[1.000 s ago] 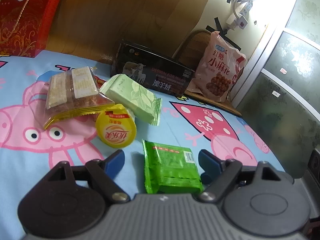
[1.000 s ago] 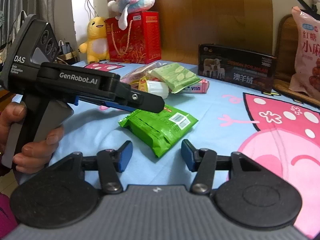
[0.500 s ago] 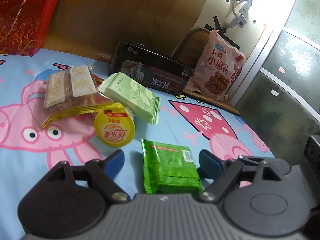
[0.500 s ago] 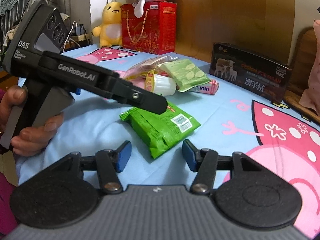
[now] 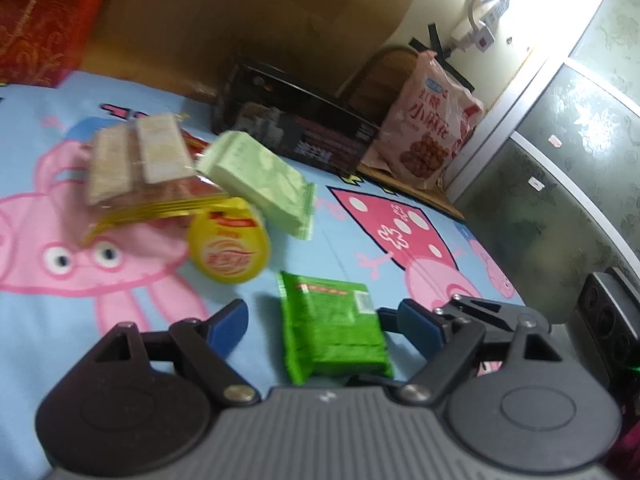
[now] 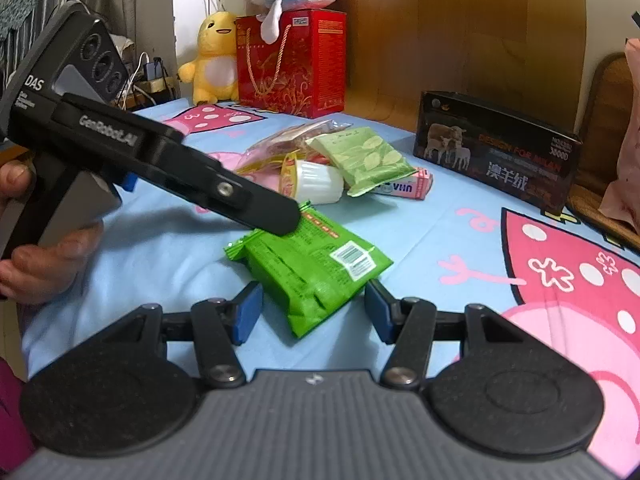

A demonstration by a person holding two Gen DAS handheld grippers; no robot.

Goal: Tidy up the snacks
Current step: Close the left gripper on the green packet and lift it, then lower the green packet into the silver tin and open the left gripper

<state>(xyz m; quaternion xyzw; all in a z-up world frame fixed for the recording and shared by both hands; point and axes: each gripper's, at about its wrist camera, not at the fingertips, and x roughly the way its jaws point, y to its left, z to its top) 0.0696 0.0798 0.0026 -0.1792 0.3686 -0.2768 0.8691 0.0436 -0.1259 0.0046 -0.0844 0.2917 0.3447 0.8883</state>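
With both the left gripper (image 5: 320, 322) and right gripper (image 6: 312, 308) jaws apart around the green packet (image 6: 310, 264), clamp one squarely across its middle to avoid crushing

Left gripper (image 5: 322, 322): jaws wide apart, pads free of contact, pointing forward and down toward 12 o'clock. In the right wrist view its black body enters from 9 o'clock, angled down toward centre. Left hand (image 6: 38, 256): wrapped round the grip at 9 o'clock. Right gripper (image 6: 314, 308): jaws parted, blue fingertips (image 6: 248, 310) clear on both sides, tilted downward.
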